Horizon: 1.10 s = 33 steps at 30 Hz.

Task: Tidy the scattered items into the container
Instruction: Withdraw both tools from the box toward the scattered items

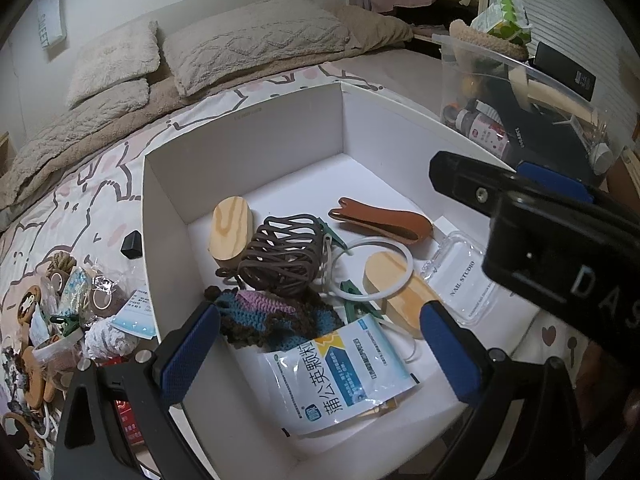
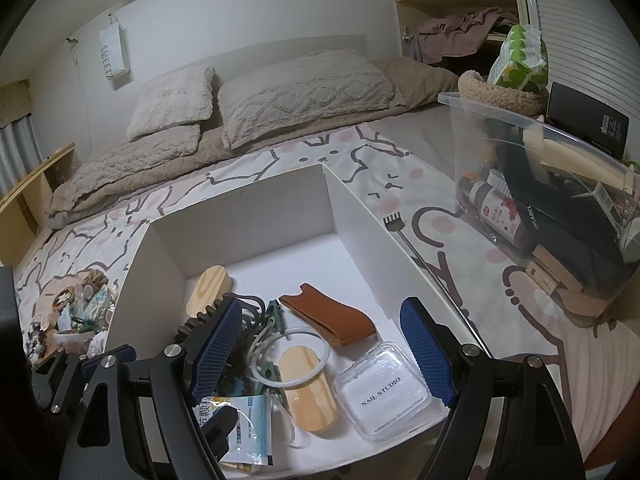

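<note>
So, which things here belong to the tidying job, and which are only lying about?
Job:
- white box, the container
- scattered pile left of it
- small black item
- metal back scratcher on the other side

Lying about:
- pillows
- clear plastic bin
- tissue pack

A bed covered by a pale sheet printed with outlined cartoon cats [image 2: 320, 152]. At its head lie two fluffy beige pillows [image 2: 304, 92], one large and one small, on a folded tan quilted blanket [image 2: 132, 160]. A white fabric pouch lettered "SWEET" [image 2: 114, 58] hangs on the white wall. Behind the bed, a crumpled mauve cloth [image 2: 460, 28] sits in an open alcove.
</note>
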### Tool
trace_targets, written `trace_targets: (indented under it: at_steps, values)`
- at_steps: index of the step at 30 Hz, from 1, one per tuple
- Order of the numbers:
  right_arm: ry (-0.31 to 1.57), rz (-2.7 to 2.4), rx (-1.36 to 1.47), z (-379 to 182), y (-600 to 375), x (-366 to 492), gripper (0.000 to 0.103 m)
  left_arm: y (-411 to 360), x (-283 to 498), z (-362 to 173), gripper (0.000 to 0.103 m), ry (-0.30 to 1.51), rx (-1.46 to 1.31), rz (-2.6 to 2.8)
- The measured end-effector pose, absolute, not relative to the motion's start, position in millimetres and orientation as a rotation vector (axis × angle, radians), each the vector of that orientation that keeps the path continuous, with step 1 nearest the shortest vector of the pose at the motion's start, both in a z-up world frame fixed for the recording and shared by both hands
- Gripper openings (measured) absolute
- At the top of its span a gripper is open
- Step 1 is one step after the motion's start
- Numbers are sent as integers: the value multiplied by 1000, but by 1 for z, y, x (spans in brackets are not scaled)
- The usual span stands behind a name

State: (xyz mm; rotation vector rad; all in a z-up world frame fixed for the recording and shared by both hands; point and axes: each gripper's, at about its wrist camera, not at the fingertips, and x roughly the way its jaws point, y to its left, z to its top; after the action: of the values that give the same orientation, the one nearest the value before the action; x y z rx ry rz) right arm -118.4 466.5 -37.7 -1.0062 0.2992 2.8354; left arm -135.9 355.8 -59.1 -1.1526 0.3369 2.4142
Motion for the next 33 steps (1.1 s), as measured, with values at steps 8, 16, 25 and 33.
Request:
trace_targets:
  at_steps: [8, 16, 25, 33]
  values:
    - [328, 2842, -935, -30, 472, -112, 81, 352, -131, -50, 101, 327, -1086, 2436]
    - [313, 2828, -889, -28, 474, -107, 82, 331, -136, -38, 101, 259, -1053, 2496]
    - [253, 2838, -840, -24, 465, -108, 103, 301, -145, -33, 101, 209, -1042, 2562]
    - [222, 2831, -853, -26, 461, -110, 103, 288, -147, -32, 103, 187, -1025, 2567]
